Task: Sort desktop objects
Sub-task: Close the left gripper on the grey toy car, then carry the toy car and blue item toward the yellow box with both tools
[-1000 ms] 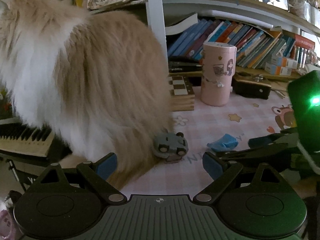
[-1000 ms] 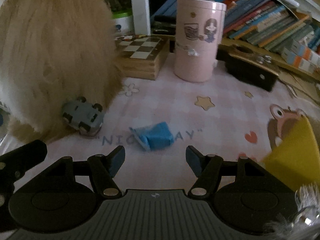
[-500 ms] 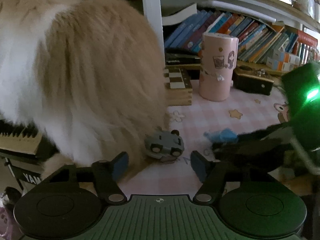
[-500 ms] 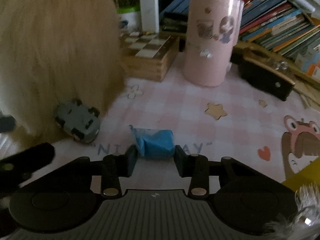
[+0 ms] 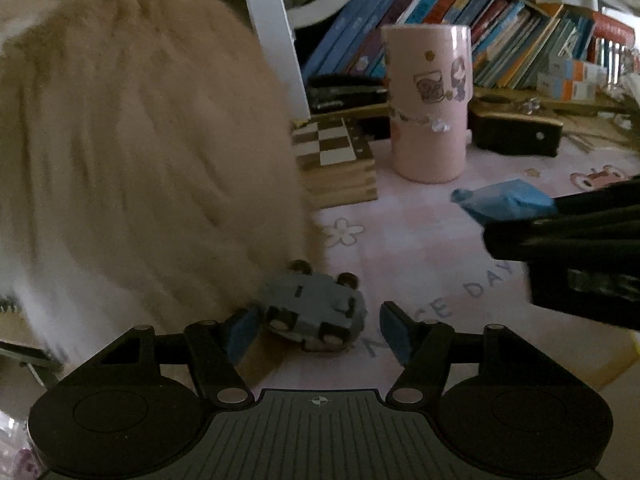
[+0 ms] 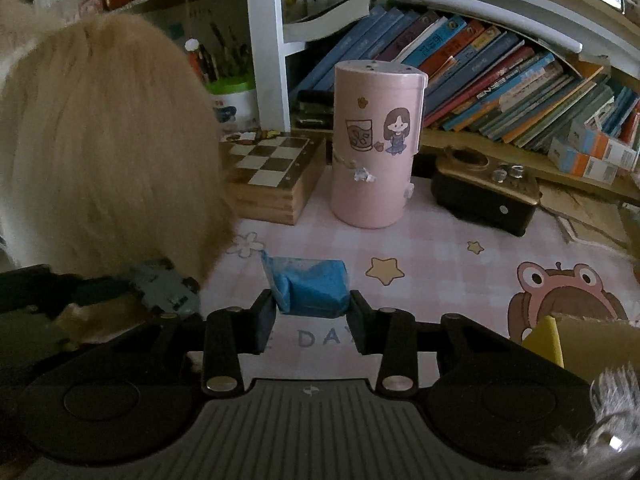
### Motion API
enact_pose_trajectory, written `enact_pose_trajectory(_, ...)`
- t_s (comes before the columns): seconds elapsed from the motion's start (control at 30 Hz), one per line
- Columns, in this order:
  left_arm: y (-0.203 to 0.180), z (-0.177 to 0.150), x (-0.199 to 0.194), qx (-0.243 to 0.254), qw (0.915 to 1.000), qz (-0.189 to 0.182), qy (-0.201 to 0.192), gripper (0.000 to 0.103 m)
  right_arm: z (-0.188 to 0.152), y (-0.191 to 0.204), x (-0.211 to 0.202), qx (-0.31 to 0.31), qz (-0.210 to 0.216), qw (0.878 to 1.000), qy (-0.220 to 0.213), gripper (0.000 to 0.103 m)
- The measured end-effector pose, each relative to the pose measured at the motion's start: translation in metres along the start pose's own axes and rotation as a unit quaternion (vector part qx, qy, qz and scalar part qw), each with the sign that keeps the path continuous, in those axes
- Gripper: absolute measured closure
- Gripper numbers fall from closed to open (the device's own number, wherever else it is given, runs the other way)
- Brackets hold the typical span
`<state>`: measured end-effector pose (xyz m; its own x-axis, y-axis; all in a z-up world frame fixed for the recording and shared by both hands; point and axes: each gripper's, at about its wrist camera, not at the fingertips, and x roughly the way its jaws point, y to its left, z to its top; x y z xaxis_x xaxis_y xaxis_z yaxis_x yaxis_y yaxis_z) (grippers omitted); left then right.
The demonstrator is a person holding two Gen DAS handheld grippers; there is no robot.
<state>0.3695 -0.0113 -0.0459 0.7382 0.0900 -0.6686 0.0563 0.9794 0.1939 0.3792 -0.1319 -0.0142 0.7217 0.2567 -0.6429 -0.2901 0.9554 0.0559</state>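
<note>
A small grey toy car (image 5: 316, 312) lies on the pink checked mat (image 5: 420, 248), right against a fluffy cream cat. My left gripper (image 5: 318, 330) stands open around the car; the left pad touches its side and a gap shows at the right pad. My right gripper (image 6: 312, 316) is shut on a blue packet (image 6: 310, 290) and holds it a little above the mat. In the left wrist view the blue packet (image 5: 504, 202) hangs at the right, clamped in the dark fingers (image 5: 560, 232) of the right gripper.
The cat (image 6: 100, 160) fills the left side and partly hides the car. Behind stand a wooden chessboard box (image 6: 276, 176), a tall pink canister (image 6: 376, 148), a black radio (image 6: 484, 196) and a shelf of books (image 6: 500, 76). A yellow object (image 6: 544, 340) sits at the right.
My right gripper closed on the blue packet and lifted it off the mat. My left gripper narrowed and came forward and down until the toy car sat between its fingers.
</note>
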Motion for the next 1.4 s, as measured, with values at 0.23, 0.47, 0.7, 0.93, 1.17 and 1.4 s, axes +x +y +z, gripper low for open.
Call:
enact_pose_trajectory(0.23, -0.005, 0.0, 0.02, 0.013, 0.9998, 0.009, 0.01, 0.037, -0.001, -0.001, -0.003, 0.009, 0.009, 1.0, 0.004, 0.067)
enact_pose_trajectory(0.47, -0.007, -0.001, 0.022, 0.018, 0.9998, 0.006, 0.002, 0.042, -0.004, -0.002, -0.006, 0.012, 0.01, 1.0, 0.006, 0.067)
enact_pose_trajectory(0.7, -0.008, -0.01, -0.008, 0.014, 0.9996, -0.026, -0.005, 0.042, -0.007, -0.001, -0.015, 0.014, 0.012, 1.0, 0.003, 0.067)
enact_pose_trajectory(0.93, -0.001, -0.025, -0.051, -0.007, 0.9984, -0.052, -0.018, 0.041, -0.019, 0.01, -0.032, 0.005, 0.022, 1.0, 0.002, 0.067)
enact_pose_trajectory(1.17, 0.014, -0.04, -0.086, -0.035, 0.9972, -0.061, -0.026, 0.041, -0.037, 0.02, -0.058, 0.005, 0.025, 1.0, 0.005, 0.067)
enact_pose_trajectory(1.4, 0.03, -0.062, -0.114, -0.042, 0.9965, -0.065, -0.029, 0.041, -0.056, 0.032, -0.082, 0.002, 0.02, 1.0, 0.013, 0.067)
